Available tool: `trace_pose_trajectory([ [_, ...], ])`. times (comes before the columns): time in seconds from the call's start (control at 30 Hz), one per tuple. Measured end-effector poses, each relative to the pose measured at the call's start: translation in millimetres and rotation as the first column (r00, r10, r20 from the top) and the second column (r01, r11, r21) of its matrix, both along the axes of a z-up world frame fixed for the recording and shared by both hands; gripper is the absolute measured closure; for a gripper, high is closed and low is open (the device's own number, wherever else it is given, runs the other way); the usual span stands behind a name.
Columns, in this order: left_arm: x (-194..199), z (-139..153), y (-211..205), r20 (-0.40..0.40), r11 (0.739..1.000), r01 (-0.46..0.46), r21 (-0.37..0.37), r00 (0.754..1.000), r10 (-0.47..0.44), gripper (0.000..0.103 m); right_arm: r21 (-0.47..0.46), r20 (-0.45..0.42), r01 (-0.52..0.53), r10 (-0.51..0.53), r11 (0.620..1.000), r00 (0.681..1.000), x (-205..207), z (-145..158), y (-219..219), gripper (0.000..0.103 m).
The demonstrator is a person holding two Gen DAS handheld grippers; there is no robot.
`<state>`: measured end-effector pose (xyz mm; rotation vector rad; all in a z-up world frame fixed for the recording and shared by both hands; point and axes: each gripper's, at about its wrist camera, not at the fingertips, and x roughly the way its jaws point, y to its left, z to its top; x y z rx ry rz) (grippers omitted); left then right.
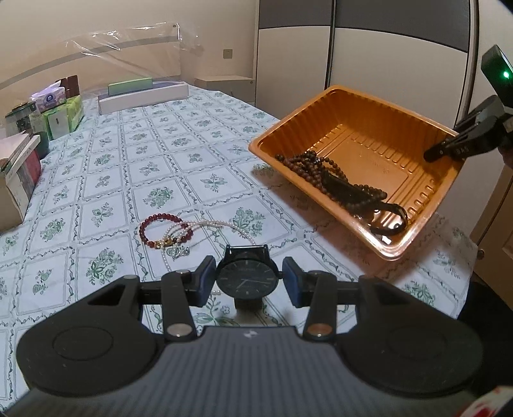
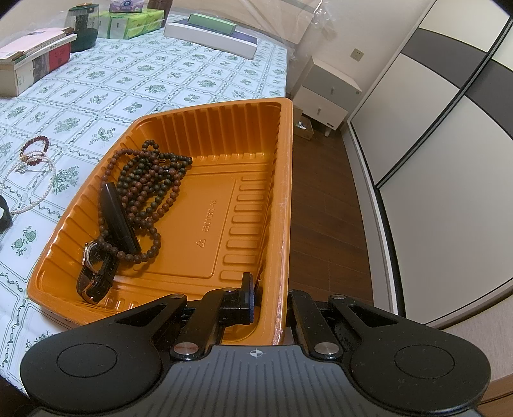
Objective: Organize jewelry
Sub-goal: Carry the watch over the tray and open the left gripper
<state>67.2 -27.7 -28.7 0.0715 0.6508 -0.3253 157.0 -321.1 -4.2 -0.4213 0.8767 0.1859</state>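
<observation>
On the flowered tablecloth [image 1: 166, 134] my left gripper [image 1: 247, 277] had a black watch [image 1: 247, 279] between its blue pads [image 1: 205, 282]; the left pad pressed the case, the right one sat at the crown, so I read it as pinching the watch by its sides. Whether the watch was clear of the cloth I could not tell.

Just beyond it lay a red bead bracelet [image 1: 160, 229] and a white pearl strand [image 1: 208, 227], tangled together, with something small and silvery among them that I could not make out.

To the right stood the orange plastic tray [image 2: 179, 118], tipped up on its far side. My right gripper [image 2: 271, 298] had its fingers pressed together on the tray's near wall, one finger [image 2: 245, 298] inside and the other outside the rim. From the left camera I saw that gripper [image 1: 449, 149] biting the tray's [image 1: 323, 106] right edge.

Inside the tray, everything had gathered toward its low left side: a long string of brown wooden beads [image 2: 150, 179], piled in loops; a slim black case-like piece [image 2: 118, 218] lying across them; and a second watch with a pale dial and dark strap [image 2: 96, 266] in the near left corner. The rest of the tray floor was bare.

Along the table's far edge sat books [image 2: 35, 61], tissue packs [image 2: 131, 22], a dark jar [image 2: 83, 25] and flat boxes [image 2: 211, 35].
</observation>
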Motion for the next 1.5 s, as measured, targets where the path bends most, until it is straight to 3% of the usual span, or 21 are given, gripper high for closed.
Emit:
trace_pose_trajectory([
  [1.07, 25, 29, -17, 0.026, 0.999, 0.027, -0.033, 0.999, -0.026, 0.062, 0.001, -0.001, 0.000, 0.000, 1.000, 1.000, 0, 0, -1, 0.099],
  [1.3, 35, 39, -31, 0.028, 0.996, 0.073, -0.052, 0.997, -0.071, 0.062, 0.003, -0.002, 0.001, -0.001, 1.000, 1.000, 0, 0, -1, 0.099],
  [1.5, 50, 53, -52, 0.037, 0.980, 0.151, -0.129, 0.988, -0.147, 0.062, 0.003, -0.001, 0.001, -0.001, 1.000, 1.000, 0, 0, -2, 0.099],
])
